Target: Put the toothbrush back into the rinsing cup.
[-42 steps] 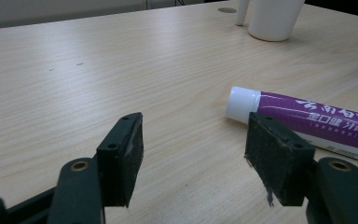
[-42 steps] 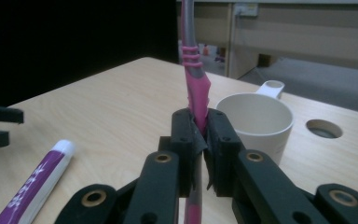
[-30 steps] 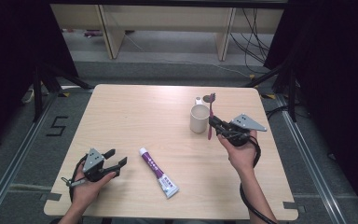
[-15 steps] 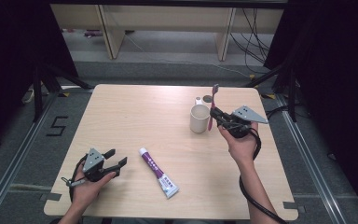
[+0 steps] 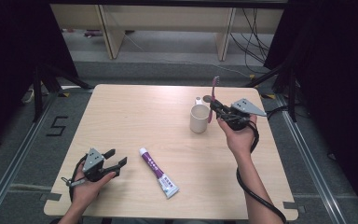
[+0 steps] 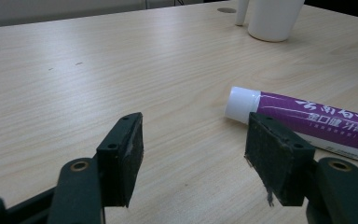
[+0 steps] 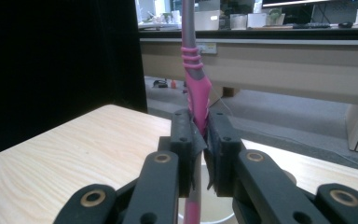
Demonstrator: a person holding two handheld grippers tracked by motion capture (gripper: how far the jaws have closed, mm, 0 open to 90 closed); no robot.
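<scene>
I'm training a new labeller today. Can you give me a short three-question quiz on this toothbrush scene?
1. True or false: the right gripper is shut on the pink toothbrush.
2. What lies nearest the left gripper? A) white cup B) purple toothpaste tube C) sponge
3. Where does the toothbrush's lower end point?

Key:
1. True.
2. B, the purple toothpaste tube.
3. Down at the white cup, beside the open mouth.
</scene>
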